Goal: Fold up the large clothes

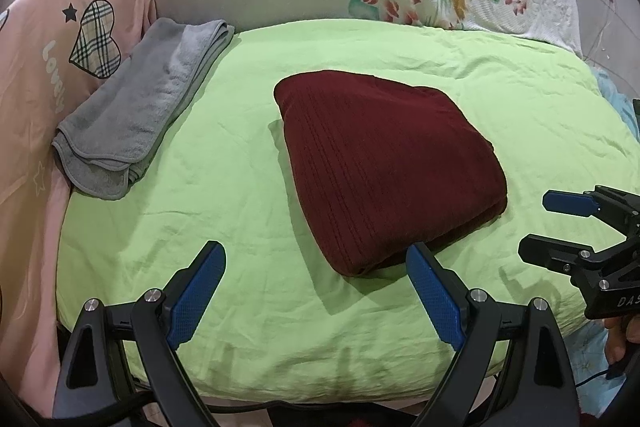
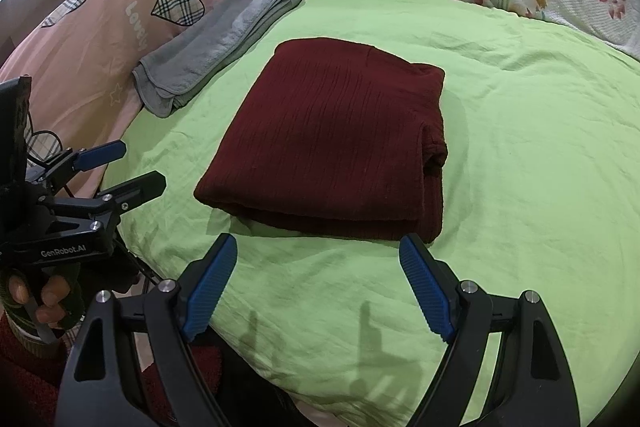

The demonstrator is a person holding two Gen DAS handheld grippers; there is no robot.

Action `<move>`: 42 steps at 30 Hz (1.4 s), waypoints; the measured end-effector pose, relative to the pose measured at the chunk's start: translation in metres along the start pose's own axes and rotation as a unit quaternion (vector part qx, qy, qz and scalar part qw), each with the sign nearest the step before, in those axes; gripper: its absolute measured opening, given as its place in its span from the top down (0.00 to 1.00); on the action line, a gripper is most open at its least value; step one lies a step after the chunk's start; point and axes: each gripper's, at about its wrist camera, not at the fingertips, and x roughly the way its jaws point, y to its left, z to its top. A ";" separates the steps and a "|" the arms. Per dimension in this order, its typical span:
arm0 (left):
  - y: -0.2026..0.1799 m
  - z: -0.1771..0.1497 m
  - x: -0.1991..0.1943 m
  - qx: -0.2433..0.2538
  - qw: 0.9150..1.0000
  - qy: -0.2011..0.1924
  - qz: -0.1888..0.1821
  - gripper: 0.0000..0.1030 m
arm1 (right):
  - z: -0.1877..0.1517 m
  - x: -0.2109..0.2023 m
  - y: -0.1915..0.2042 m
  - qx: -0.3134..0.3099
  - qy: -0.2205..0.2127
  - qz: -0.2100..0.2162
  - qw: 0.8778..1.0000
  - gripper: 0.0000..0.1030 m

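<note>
**Maroon garment folded, both grippers off it**

While the maroon knit garment [image 1: 388, 167] lies as a folded rectangle mid-way across the green sheet [image 1: 224, 155] on the bed, we hold neither end of it. Left gripper [image 1: 316, 291] has its jaws spread wide and empty, just short of the near edge; right gripper [image 2: 318, 287] is the same — apart, nothing between the pads, hovering before the layered front edge. We judge the folding close to done. The fabric looks soft, ribbed, thick and limp, fairly light but floppy — it will sag and slide open if lifted by one layer. Best hold: pinch the whole stack at the near corners, all layers together. A folded grey towel [image 2: 216, 43] sits well apart near the pink quilt [image 2: 100, 47].
</note>
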 end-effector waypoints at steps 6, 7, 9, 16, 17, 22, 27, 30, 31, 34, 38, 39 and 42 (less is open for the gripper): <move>-0.001 0.001 -0.003 0.000 1.000 -0.003 0.000 0.10 | 0.000 0.000 0.001 0.000 0.000 0.000 1.000 0.19; -0.001 0.002 -0.003 0.000 1.000 -0.003 0.001 0.10 | 0.001 0.000 0.002 -0.001 -0.001 0.000 1.000 0.19; -0.001 0.002 -0.003 0.000 1.000 -0.004 0.000 0.10 | 0.001 0.000 0.002 -0.002 -0.001 0.001 1.000 0.19; -0.001 0.002 -0.003 -0.002 1.000 -0.005 0.003 0.10 | 0.003 0.000 0.002 -0.004 -0.001 0.002 1.000 0.19; -0.001 0.003 -0.003 -0.003 1.000 -0.005 0.004 0.10 | 0.003 0.000 0.002 -0.004 -0.001 0.001 1.000 0.19; 0.000 0.004 -0.004 -0.004 1.000 -0.005 0.003 0.10 | 0.004 0.000 0.003 -0.004 -0.003 0.002 1.000 0.19; 0.001 0.004 -0.004 -0.004 1.000 -0.006 0.001 0.10 | 0.008 0.000 0.002 -0.006 -0.004 0.003 1.000 0.19; 0.001 0.005 -0.004 -0.003 1.000 -0.007 0.001 0.10 | 0.009 -0.001 0.003 -0.008 -0.005 0.004 1.000 0.19; 0.001 0.005 -0.005 -0.003 1.000 -0.007 0.001 0.10 | 0.010 -0.001 0.003 -0.008 -0.005 0.004 1.000 0.19; 0.000 0.007 -0.004 -0.004 1.000 -0.008 0.003 0.10 | 0.012 0.000 0.003 -0.010 -0.005 0.005 1.000 0.19; 0.000 0.009 -0.005 -0.006 1.000 -0.011 0.004 0.10 | 0.012 0.000 0.003 -0.009 -0.005 0.004 1.000 0.19; 0.000 0.009 -0.005 -0.006 1.000 -0.012 0.005 0.10 | 0.012 0.000 0.002 -0.009 -0.005 0.004 1.000 0.19; -0.001 0.011 -0.004 -0.004 1.000 -0.016 0.006 0.10 | 0.013 0.000 0.001 -0.010 -0.005 0.004 1.000 0.19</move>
